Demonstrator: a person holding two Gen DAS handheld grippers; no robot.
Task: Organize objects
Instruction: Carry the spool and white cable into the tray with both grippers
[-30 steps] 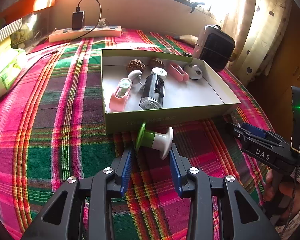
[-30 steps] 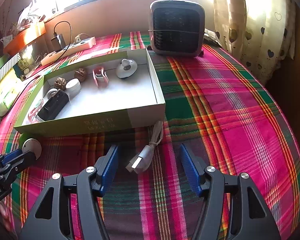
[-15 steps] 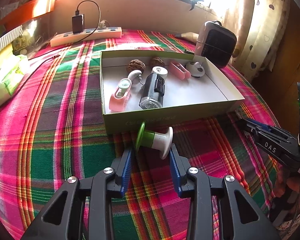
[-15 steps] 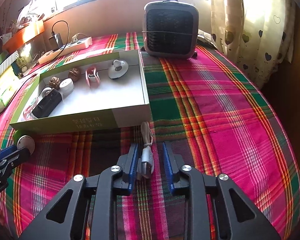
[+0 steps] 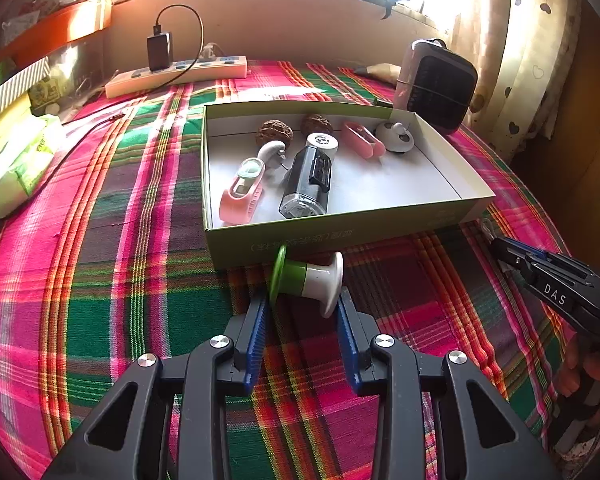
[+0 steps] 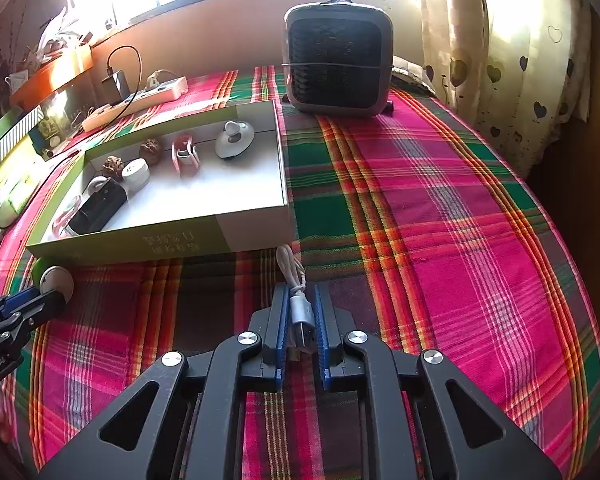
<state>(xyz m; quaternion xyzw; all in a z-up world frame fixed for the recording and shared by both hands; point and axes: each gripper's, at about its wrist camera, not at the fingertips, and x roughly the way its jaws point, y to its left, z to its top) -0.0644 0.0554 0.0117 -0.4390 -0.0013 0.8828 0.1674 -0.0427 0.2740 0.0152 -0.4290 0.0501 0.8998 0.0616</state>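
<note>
A green-and-white spool-shaped gadget (image 5: pixel 312 276) lies on its side on the plaid cloth, right against the front wall of the green cardboard box (image 5: pixel 340 232). My left gripper (image 5: pixel 304 300) has its jaws closing around it. The blue fingertips stand at the green disc and the white flange without clearly pressing. In the right wrist view my right gripper (image 6: pixel 301 300) is shut on the metal plug end of a bundled white USB cable (image 6: pixel 294 268), which trails toward the box's front corner (image 6: pixel 256 236). The spool (image 6: pixel 54 278) and left gripper (image 6: pixel 40 300) show at the left edge there.
Inside the box lie a black device (image 5: pixel 308 184), pink items (image 5: pixel 242 192), two walnuts (image 5: pixel 274 132) and a white round gadget (image 5: pixel 396 140). A small grey heater (image 6: pixel 338 60) stands behind the box. A power strip (image 5: pixel 176 74) with a charger lies at the back. Green tissue packs (image 5: pixel 16 164) sit at left.
My right gripper closed from wide open onto the cable's plug. The left jaws narrowed slightly around the spool. Neither hand shifted much.
</note>
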